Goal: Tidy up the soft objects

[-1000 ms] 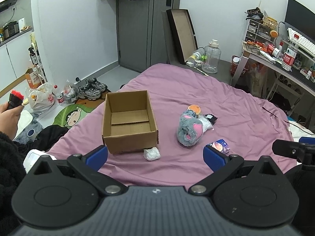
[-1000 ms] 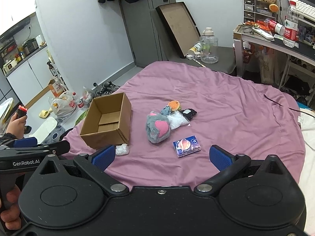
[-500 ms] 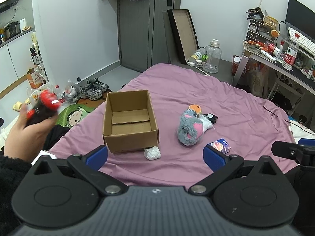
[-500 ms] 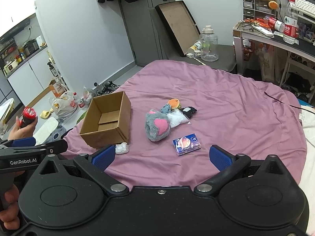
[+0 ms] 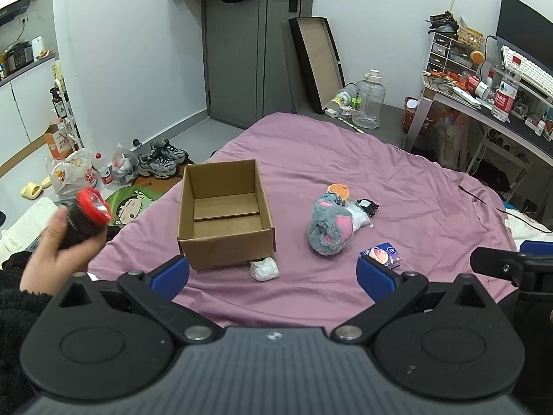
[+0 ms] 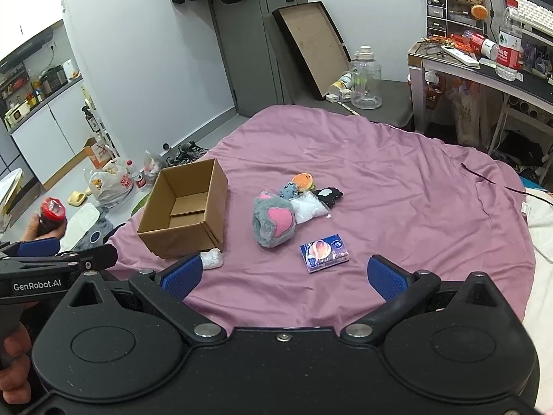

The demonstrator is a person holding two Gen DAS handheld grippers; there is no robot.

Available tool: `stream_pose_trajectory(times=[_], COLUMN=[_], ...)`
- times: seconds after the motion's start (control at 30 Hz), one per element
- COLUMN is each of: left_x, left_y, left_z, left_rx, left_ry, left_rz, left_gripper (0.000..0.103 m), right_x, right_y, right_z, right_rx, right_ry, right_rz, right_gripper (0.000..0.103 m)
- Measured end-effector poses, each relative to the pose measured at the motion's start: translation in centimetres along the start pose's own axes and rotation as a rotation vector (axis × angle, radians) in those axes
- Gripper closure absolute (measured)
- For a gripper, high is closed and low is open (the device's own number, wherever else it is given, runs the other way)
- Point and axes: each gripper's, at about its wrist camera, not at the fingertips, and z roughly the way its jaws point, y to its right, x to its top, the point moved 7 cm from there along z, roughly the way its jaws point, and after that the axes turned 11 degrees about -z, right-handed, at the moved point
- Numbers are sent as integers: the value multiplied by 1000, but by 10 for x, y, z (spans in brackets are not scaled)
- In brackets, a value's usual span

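Note:
An open, empty cardboard box (image 5: 224, 214) (image 6: 183, 212) sits on the purple bedspread (image 5: 397, 180). To its right lies a grey plush with a pink patch (image 5: 330, 228) (image 6: 273, 223), with a small orange plush (image 6: 302, 182), a clear bag (image 6: 309, 209) and a black pouch (image 6: 328, 195) behind it. A blue tissue pack (image 5: 380, 255) (image 6: 324, 252) lies nearer me. A white crumpled wad (image 5: 264, 269) (image 6: 211, 258) lies at the box's front corner. My left gripper (image 5: 273, 276) and right gripper (image 6: 281, 275) are open and empty, above the bed's near edge.
A bare hand (image 5: 65, 242) at the left holds a black device with a red top (image 5: 92, 205). Shoes and plastic bags (image 5: 117, 169) lie on the floor to the left. A desk (image 6: 484, 69) stands at the right, a water jug (image 5: 369, 100) beyond the bed.
The hand with the red-topped device has risen and moved right, closer to the box. Both grippers and the objects on the bed stay as they were.

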Motion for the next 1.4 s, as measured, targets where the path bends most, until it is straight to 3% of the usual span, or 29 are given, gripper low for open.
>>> stream_pose_trajectory(times=[0.67,1.07,1.4], left_x=[-6,-9,-14], left_y=[5,5,-8], left_z=[31,94,148], left_rx=[20,48,79], left_ry=[-42,-134,-223], left_rz=[4,-22,-67], left_gripper=[1,1,1], right_x=[-6,-12,7], right_y=[16,32,42], right_z=[26,84,127], right_rx=[18,55,35], right_ry=[-31,-133,-206], right_rz=[34,102,42], right_gripper=[0,0,0])
